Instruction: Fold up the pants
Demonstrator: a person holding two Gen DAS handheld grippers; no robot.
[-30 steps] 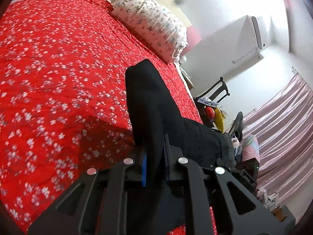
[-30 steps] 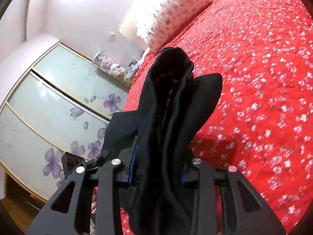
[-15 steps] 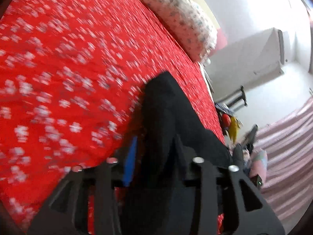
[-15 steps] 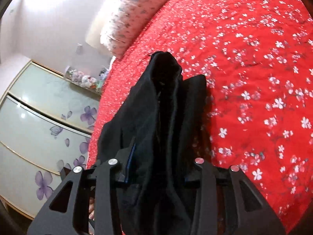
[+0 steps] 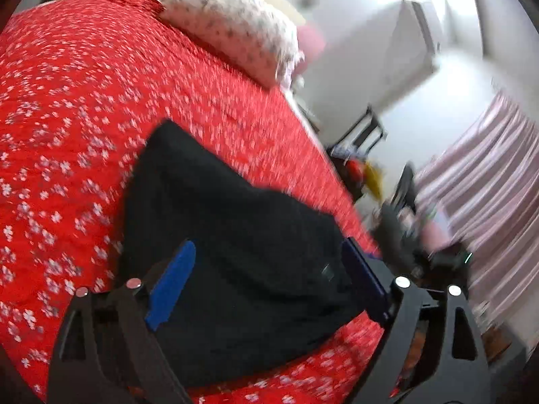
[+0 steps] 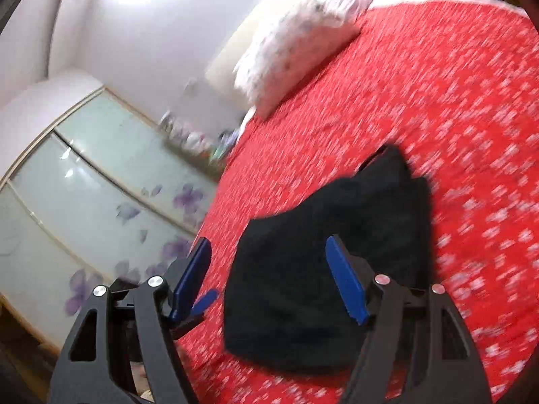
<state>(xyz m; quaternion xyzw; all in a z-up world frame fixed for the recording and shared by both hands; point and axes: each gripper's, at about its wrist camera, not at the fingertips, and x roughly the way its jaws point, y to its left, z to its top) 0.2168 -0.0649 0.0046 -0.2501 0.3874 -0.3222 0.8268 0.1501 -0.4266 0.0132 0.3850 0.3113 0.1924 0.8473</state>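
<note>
With both sets of jaws spread wide and empty, the black pants [image 5: 242,252] lie folded on the red bed [image 5: 67,101], apparently released to settle.

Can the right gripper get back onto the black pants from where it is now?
Probably yes. The right gripper is open, and the black pants lie on the red bedspread directly ahead of its fingers with nothing between.
</note>
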